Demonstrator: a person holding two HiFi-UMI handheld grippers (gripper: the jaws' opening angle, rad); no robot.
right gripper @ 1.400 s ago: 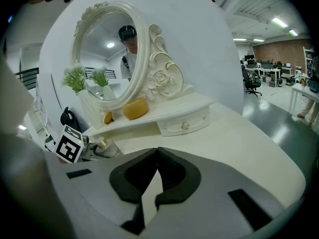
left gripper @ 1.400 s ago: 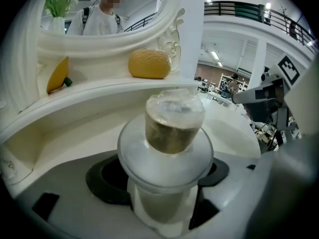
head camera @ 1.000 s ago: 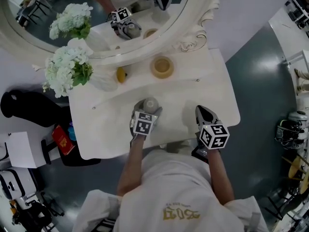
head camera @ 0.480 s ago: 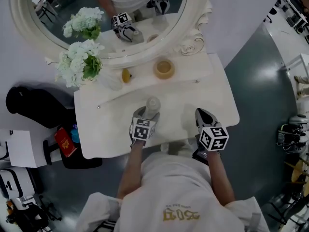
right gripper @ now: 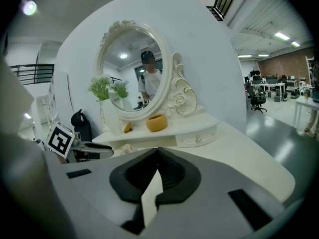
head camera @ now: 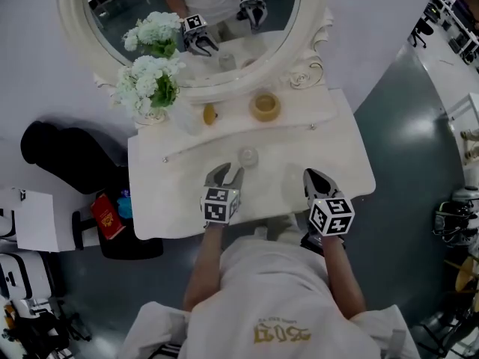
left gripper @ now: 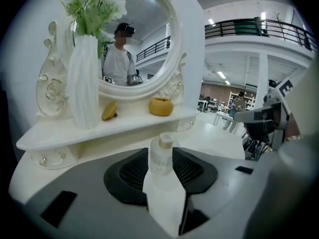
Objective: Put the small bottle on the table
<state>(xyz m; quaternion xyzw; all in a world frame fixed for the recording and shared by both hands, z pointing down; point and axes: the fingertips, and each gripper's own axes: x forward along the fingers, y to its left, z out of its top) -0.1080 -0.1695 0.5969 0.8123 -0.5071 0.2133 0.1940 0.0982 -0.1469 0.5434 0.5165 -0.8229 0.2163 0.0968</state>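
The small clear bottle (head camera: 248, 156) with a pale cap stands upright on the white dressing table (head camera: 337, 155), near its middle. My left gripper (head camera: 226, 175) sits just behind it, nearer the person, and does not touch it. Its jaws are closing with a gap still between them. In the left gripper view the bottle (left gripper: 162, 156) shows through that gap, beyond the fingertips, with no pad pressing on it. My right gripper (head camera: 315, 178) rests over the table's front right part. Its jaws meet at the tips and hold nothing (right gripper: 156, 151).
On the raised shelf under the oval mirror (head camera: 224, 28) stand a white vase of white flowers (head camera: 153, 88), a small yellow object (head camera: 209, 114) and a yellow bowl (head camera: 265, 106). A black bag (head camera: 67, 159) and a red item (head camera: 105, 215) lie left of the table.
The left gripper has let go of the bottle and drawn back toward the person, and its jaws have narrowed. The bottle stays standing on the table. The right gripper has not moved.
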